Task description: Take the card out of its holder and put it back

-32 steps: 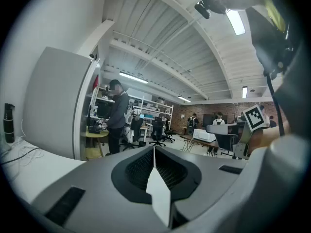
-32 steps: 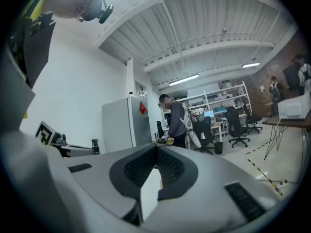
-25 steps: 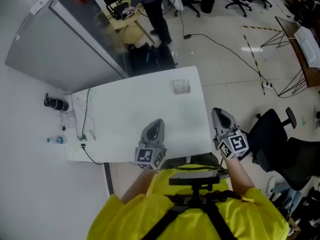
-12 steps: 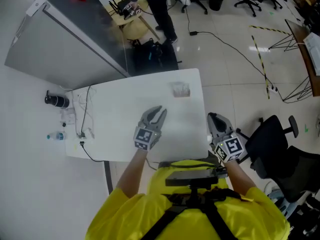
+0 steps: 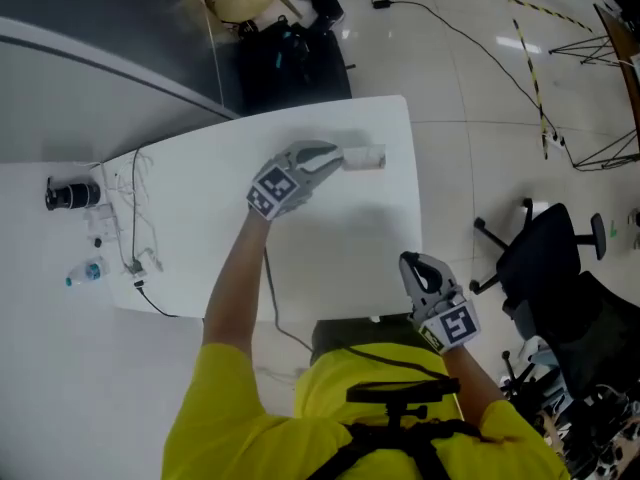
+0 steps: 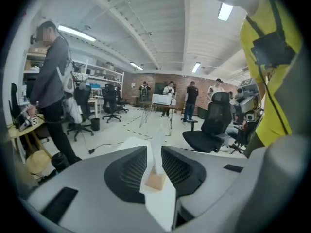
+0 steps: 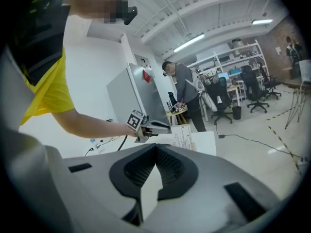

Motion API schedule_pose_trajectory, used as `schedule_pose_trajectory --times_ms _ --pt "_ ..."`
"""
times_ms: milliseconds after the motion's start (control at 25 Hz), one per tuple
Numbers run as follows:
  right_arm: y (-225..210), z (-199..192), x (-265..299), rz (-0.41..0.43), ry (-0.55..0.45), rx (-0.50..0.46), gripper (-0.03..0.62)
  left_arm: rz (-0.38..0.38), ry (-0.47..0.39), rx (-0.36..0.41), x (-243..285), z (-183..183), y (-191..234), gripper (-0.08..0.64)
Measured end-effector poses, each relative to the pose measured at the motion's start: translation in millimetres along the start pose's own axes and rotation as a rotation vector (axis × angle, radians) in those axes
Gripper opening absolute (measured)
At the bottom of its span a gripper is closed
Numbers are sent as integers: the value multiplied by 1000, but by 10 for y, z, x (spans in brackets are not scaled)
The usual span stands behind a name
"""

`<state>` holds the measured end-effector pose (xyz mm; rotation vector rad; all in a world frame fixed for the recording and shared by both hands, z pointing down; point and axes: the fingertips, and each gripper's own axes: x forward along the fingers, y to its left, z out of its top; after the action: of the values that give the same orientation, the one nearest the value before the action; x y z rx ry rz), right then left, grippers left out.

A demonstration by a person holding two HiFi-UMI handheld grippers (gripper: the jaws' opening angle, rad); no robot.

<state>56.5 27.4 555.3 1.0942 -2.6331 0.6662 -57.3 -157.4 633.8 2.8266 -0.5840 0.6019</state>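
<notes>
A person in a yellow top leans over a white table point(image 5: 330, 248), seen from above, with a grey two-jaw gripper in each hand. The left gripper point(image 5: 332, 156) reaches across to the far right part of the table, where the card point(image 6: 156, 152) stands upright in its holder point(image 6: 155, 181). In the left gripper view the card is edge-on: a thin, pale sheet rising from a small tan block. It sits between the two dark ribbed pads, which are closing with a gap on each side and not yet pressing it.

From the right gripper view the card's face is white with several rows of fine print, too small to read. The right gripper point(image 5: 417, 266) is at the table's near right edge, well apart from the card, its jaw tips together with nothing between them.

Each gripper carries a cube point(image 5: 272, 190) with black-and-white square markers. At the table's left end are a small bottle point(image 5: 85, 271) with a blue label, unreadable, and thin cables point(image 5: 135, 223).
</notes>
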Motion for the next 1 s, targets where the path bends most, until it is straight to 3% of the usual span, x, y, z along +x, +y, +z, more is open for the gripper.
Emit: schedule_pose_trajectory --times_ms 120,320,360,720,1000 --pt "33 -214 57 18 43 22 6 -116 16 21 138 -41 -12 94" --pt "69 -370 24 17 74 20 6 -227 1 14 264 -54 -84 92" --pt "59 -375 31 11 79 24 6 -237 -4 18 272 -56 -81 42" --pt "69 -218 75 1 60 15 6 -222 -66 46 180 204 -125 18" --pt "280 190 -2 22 5 13 6 -140 -180 74 -466 1249 -283 17"
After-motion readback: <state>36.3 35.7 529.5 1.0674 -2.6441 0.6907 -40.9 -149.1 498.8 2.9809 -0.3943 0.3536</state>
